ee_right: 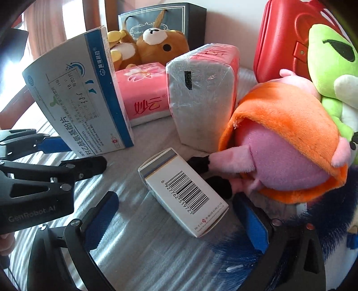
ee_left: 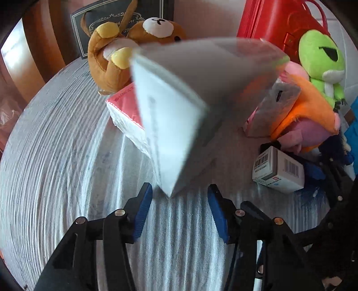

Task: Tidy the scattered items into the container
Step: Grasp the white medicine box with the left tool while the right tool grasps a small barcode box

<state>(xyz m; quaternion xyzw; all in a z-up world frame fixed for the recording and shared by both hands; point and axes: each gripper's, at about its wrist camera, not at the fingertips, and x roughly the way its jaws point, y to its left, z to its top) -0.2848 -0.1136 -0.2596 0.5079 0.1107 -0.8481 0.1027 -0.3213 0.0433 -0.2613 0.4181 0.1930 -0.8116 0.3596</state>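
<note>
A white and blue medicine box [ee_right: 78, 96] stands tilted on one corner in front of my left gripper [ee_left: 180, 194]; it looks blurred in the left wrist view [ee_left: 174, 116]. The left jaws are open with the box's lower corner between the blue fingertips, not clamped. A smaller white box with a barcode [ee_right: 183, 192] lies flat on the striped cloth, also in the left wrist view [ee_left: 278, 170]. My right gripper [ee_right: 176, 215] is open with its blue pads on either side of this box's near end.
Two pink tissue packs [ee_right: 145, 94] [ee_right: 201, 94] stand behind. A brown bear plush [ee_right: 161, 44], a pink and orange plush [ee_right: 286, 145] and a green frog plush [ee_right: 331, 67] crowd the back and right. A red case [ee_right: 284, 38] and a dark gift bag [ee_right: 163, 20] stand at the rear.
</note>
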